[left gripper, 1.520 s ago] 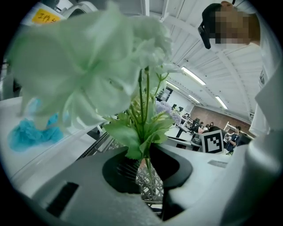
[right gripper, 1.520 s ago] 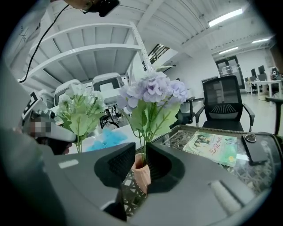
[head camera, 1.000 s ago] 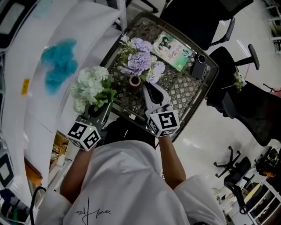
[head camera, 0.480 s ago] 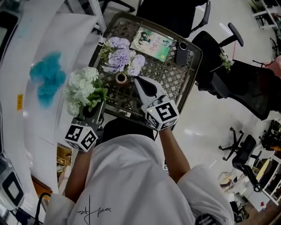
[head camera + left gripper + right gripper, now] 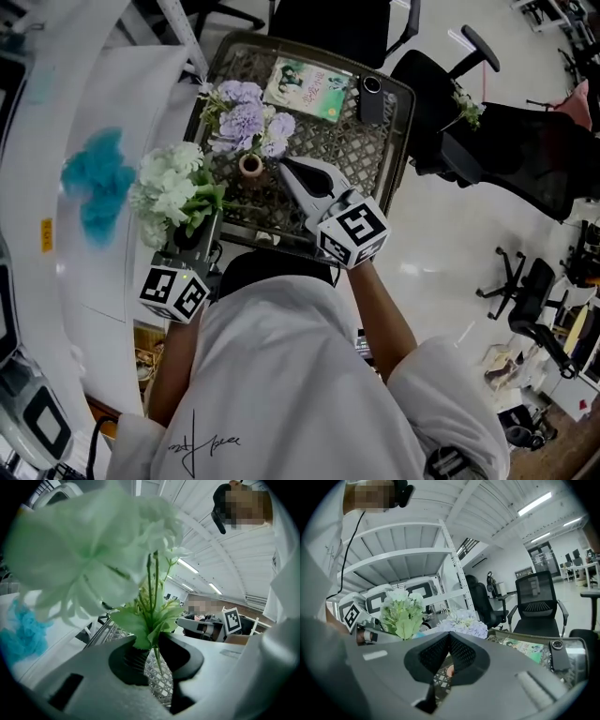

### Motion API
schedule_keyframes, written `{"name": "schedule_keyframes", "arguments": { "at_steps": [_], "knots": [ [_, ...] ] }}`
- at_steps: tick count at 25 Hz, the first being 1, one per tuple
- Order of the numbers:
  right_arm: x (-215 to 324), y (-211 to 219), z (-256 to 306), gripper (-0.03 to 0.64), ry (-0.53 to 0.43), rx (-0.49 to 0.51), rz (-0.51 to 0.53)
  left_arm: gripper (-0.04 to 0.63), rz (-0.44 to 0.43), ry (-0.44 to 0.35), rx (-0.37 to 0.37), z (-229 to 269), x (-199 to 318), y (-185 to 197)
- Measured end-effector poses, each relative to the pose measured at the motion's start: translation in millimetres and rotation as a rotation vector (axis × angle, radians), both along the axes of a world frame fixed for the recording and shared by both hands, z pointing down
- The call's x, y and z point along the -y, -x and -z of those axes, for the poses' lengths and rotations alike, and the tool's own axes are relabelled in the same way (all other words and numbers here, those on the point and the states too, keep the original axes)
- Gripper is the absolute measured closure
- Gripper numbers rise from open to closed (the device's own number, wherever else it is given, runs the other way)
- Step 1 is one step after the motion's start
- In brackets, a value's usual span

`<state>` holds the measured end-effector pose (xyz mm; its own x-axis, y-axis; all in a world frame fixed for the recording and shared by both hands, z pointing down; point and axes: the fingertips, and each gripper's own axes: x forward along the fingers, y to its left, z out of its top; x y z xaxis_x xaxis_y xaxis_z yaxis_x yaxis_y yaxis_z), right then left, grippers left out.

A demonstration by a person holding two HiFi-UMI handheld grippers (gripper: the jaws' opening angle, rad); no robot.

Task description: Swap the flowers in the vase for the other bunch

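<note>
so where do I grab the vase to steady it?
Probably round its body below the rim, coming in level from the right gripper side. The vase stands upright with its mouth open, and purple flowers crowd its far side.

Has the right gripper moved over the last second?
Yes, slightly: the right gripper has pulled right, away from the small brown vase on the metal mesh table.

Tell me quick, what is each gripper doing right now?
Left gripper: closed on the white flower bunch with green leaves.
Right gripper: closed, holding nothing.
</note>
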<state>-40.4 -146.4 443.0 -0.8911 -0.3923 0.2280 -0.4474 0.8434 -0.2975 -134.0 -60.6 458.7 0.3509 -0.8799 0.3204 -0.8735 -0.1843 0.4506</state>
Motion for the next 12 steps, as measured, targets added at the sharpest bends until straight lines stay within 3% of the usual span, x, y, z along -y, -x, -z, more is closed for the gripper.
{"name": "schedule_keyframes", "arguments": {
  "at_steps": [8, 12],
  "knots": [
    [-12.6, -11.9, 10.3, 0.611, 0.069, 0.057, 0.022, 0.525, -0.019, -0.017, -0.006, 3.3, -4.7, -0.9],
    [-18.1, -18.4, 18.6, 0.611, 0.059, 0.055, 0.018, 0.525, -0.03, -0.032, -0.005, 9.5, -8.9, -4.3]
  ]
}}
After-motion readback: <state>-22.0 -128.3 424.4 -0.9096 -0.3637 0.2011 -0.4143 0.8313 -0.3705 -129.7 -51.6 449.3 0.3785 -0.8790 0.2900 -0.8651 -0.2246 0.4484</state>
